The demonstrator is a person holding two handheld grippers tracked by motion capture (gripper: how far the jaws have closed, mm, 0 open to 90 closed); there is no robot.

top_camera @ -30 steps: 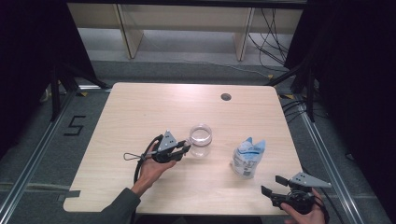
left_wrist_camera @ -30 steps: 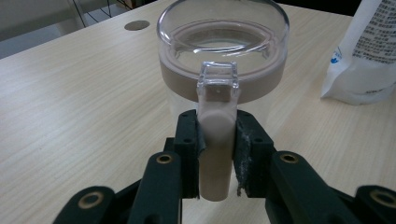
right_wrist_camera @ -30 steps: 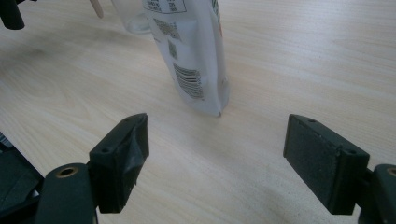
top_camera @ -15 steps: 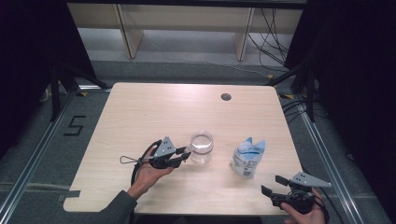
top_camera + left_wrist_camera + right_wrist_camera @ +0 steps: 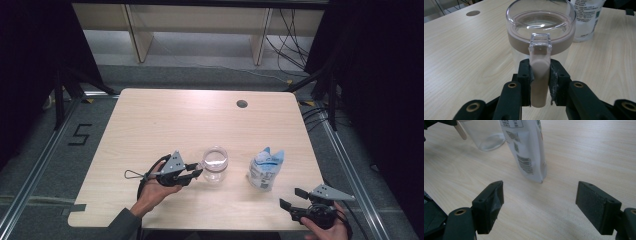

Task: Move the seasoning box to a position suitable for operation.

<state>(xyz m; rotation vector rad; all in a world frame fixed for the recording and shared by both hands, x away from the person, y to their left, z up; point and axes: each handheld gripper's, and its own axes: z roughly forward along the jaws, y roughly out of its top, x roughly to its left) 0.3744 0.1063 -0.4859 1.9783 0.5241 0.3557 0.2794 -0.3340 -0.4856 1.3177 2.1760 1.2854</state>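
The left gripper [image 5: 196, 170] is clamping the pinkish latch tab [image 5: 539, 75] of a clear glass jar [image 5: 215, 163], which is standing near the middle of the wooden table [image 5: 165, 120], lid [image 5: 541, 22] on. Just right of the jar, a white pouch [image 5: 265, 169] is standing upright. At the near right corner, the right gripper [image 5: 293, 198] is hovering with its 2 jaws spread wide, holding nothing.

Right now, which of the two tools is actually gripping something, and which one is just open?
The left tool is gripping: its jaws are shut on the beige handle of the clear jar. The right tool is open, short of the white pouch.
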